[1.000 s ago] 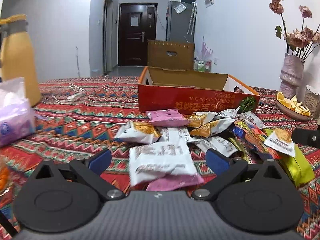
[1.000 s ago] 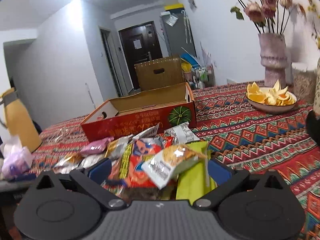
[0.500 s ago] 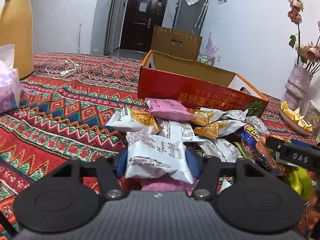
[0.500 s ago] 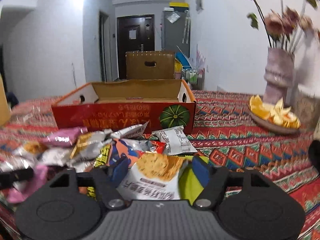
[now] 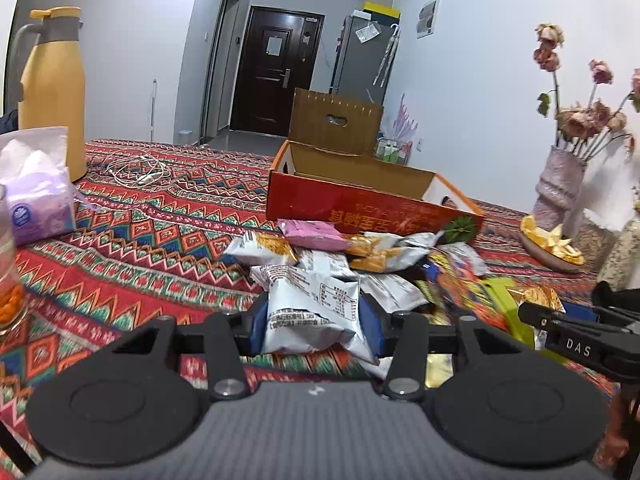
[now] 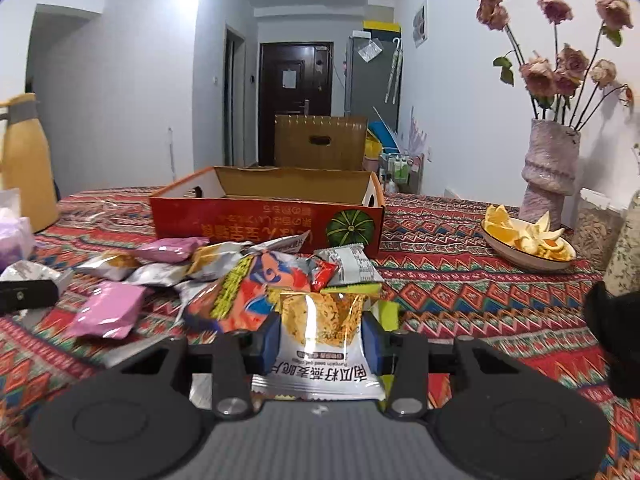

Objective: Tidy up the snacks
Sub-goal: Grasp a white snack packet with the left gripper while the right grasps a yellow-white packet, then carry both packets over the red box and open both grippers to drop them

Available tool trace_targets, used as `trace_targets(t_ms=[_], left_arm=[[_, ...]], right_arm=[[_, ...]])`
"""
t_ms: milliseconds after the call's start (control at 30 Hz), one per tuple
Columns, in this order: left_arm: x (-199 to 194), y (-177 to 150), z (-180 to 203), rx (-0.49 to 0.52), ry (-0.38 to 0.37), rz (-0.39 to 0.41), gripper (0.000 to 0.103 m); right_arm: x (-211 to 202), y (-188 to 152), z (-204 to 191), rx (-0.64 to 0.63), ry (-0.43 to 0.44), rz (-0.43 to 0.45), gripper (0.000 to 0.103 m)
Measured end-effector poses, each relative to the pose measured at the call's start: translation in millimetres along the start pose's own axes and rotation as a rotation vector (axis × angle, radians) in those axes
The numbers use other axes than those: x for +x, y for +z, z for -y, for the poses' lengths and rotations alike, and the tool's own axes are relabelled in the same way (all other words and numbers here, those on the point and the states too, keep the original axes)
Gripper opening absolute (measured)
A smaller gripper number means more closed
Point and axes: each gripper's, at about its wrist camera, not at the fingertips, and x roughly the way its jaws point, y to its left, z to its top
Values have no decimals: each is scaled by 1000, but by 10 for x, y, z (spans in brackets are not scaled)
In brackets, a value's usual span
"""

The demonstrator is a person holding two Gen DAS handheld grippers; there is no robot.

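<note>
A heap of snack packets point(image 5: 372, 252) lies on the patterned cloth in front of an open red carton point(image 5: 360, 200). My left gripper point(image 5: 316, 320) is closing, its blue pads pressing both sides of a white packet point(image 5: 312, 308) with small print, held just above the cloth. In the right wrist view the same carton point(image 6: 264, 220) stands behind the pile point(image 6: 224, 268). My right gripper point(image 6: 320, 340) is closing too, pads squeezing a white packet with an orange picture point(image 6: 320, 328). The right gripper's black frame point(image 5: 576, 340) shows at the left view's right edge.
A yellow thermos point(image 5: 52, 96) and a tissue pack point(image 5: 36, 192) stand at the left, with a white cable point(image 5: 136, 168) beyond. A vase of dried roses point(image 6: 552, 168) and a bowl of orange peel point(image 6: 528, 240) sit at the right. A brown box point(image 6: 320, 140) rises behind the carton.
Both grippers went from wide open to closed on a packet each. The left one lifted its white packet off a pink packet; the right wrist rolled level with its packet.
</note>
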Motion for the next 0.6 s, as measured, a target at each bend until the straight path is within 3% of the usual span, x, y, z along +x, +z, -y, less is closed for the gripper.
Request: trace_targets(t_ms=[400,600], left_arm=[[-660,-77,321,41,-14,70,47],[-708,293,322,51,-39,129,48]], right_arm=[[-850,-97,118,0,37,90,41],[-1002,175,233,-20,87,153,41]])
